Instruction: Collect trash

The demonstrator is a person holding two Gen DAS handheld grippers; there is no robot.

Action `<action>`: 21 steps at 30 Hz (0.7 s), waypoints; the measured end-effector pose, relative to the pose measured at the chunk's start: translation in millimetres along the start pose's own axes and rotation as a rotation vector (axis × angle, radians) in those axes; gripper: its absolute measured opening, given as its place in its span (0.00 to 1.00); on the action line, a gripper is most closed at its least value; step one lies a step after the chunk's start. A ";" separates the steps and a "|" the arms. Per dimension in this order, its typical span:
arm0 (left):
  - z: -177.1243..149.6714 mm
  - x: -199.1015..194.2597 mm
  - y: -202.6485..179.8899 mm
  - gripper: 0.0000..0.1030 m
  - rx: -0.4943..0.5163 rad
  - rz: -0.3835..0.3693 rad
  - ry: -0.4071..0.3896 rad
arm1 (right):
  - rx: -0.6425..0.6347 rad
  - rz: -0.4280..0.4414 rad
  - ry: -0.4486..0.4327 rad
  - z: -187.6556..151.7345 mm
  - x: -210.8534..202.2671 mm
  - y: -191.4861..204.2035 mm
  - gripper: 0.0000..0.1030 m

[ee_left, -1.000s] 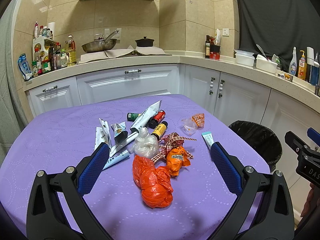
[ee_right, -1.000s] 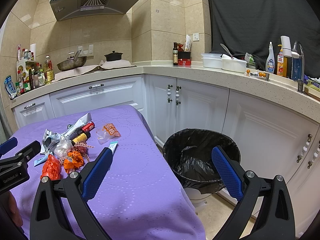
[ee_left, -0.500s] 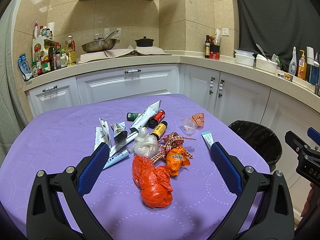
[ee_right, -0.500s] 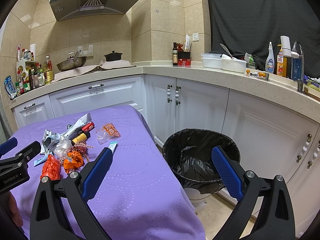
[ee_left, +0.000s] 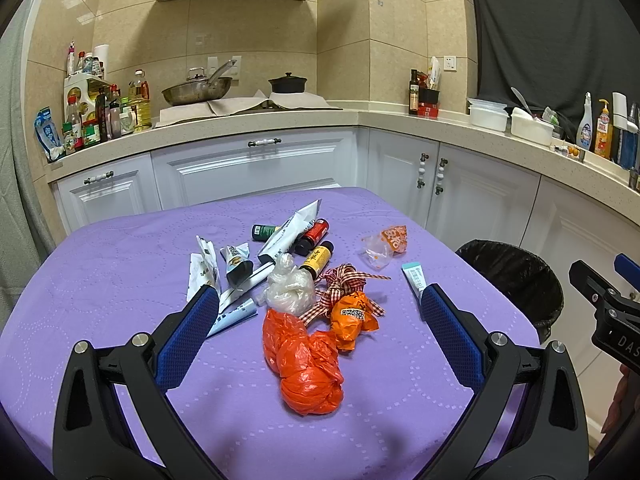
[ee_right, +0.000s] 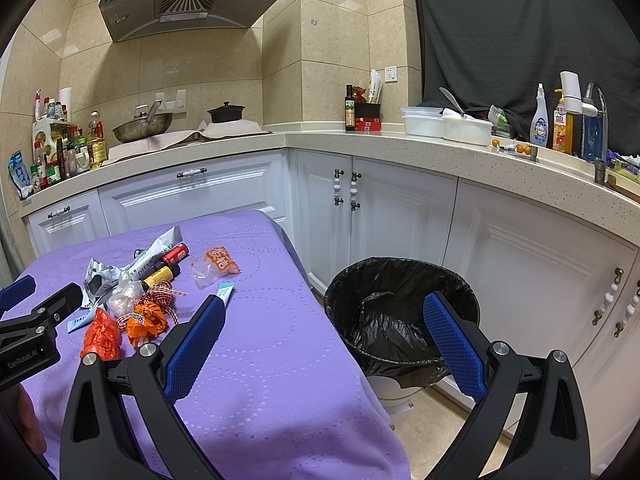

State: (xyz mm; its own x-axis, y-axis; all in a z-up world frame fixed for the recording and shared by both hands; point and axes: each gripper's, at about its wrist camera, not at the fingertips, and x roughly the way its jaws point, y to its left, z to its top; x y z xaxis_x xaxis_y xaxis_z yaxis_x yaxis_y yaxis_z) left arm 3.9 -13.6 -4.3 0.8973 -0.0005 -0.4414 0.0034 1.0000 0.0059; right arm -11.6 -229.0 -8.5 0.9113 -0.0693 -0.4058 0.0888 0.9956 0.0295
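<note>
I am counting the trash lying on the purple tablecloth (ee_left: 100, 280): one crumpled red-orange bag (ee_left: 306, 364), one smaller orange wrapper (ee_left: 352, 318) with a checked ribbon (ee_left: 340, 280) tangled around it, one clear plastic wad (ee_left: 289, 293), and one clear packet with orange print (ee_left: 386, 242) sitting apart to the right. I am also seeing three small bottles, green-capped (ee_left: 262, 231), red (ee_left: 313, 234) and yellow (ee_left: 318, 258), lying side by side behind the wad, one long white tube (ee_left: 288, 232) lying across them, one small teal-ended tube (ee_left: 414, 276), and a few torn white sachets (ee_left: 208, 266) on the left whose exact number I cannot tell.

I am holding the left gripper (ee_left: 319, 302) above the near edge of the pile with its fingers spread wide and gripping nothing; the red-orange bag is lying between them, touching neither pad. The teal-ended tube is sitting just beside the right-hand finger (ee_left: 448, 332).

I am keeping the right gripper (ee_right: 320, 304) released too, its fingers wide apart and carrying nothing, hanging past the table's edge. The one black-lined trash bin (ee_right: 400, 280) is standing on the floor beside the table, framed between those fingers.
</note>
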 end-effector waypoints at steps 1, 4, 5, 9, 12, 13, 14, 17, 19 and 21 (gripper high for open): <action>-0.1 0.2 -0.5 0.96 0.000 0.000 0.000 | -0.001 -0.001 0.000 0.1 -0.2 0.1 0.94; 0.1 -0.1 0.4 0.96 -0.001 0.000 0.000 | 0.000 0.000 -0.001 0.3 -0.5 0.0 0.94; 0.0 -0.1 0.4 0.96 -0.001 0.000 0.000 | 0.000 0.000 -0.001 0.4 -0.6 0.0 0.94; -6.2 2.0 -7.5 0.96 0.001 0.000 0.003 | -0.001 0.001 0.000 -0.2 0.3 1.8 0.94; -9.4 3.6 -10.7 0.96 0.002 0.002 0.005 | -0.003 0.006 0.004 -0.7 1.9 4.3 0.94; -10.5 4.0 -10.7 0.96 0.002 0.004 0.006 | -0.004 0.009 0.005 -0.8 2.6 5.5 0.94; -11.5 4.0 -10.1 0.96 0.002 0.006 0.007 | -0.006 0.013 0.006 -0.2 2.9 4.2 0.94; -11.3 6.0 1.5 0.96 0.001 0.017 0.017 | -0.007 0.032 0.014 -3.4 5.7 8.7 0.94; -11.7 6.6 11.4 0.96 -0.003 0.029 0.027 | -0.013 0.055 0.025 -5.5 11.0 17.9 0.94; -15.7 6.7 21.7 0.96 -0.009 0.047 0.034 | -0.021 0.072 0.031 -4.6 13.7 22.6 0.94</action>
State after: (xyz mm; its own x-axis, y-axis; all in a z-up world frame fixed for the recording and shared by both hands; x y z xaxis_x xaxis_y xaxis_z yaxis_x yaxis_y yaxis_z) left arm 3.1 8.3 -21.3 0.8808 0.0463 -0.4713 -0.0424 0.9989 0.0190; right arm 1.0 -207.2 -17.6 0.9021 0.0045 -0.4316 0.0146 0.9991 0.0409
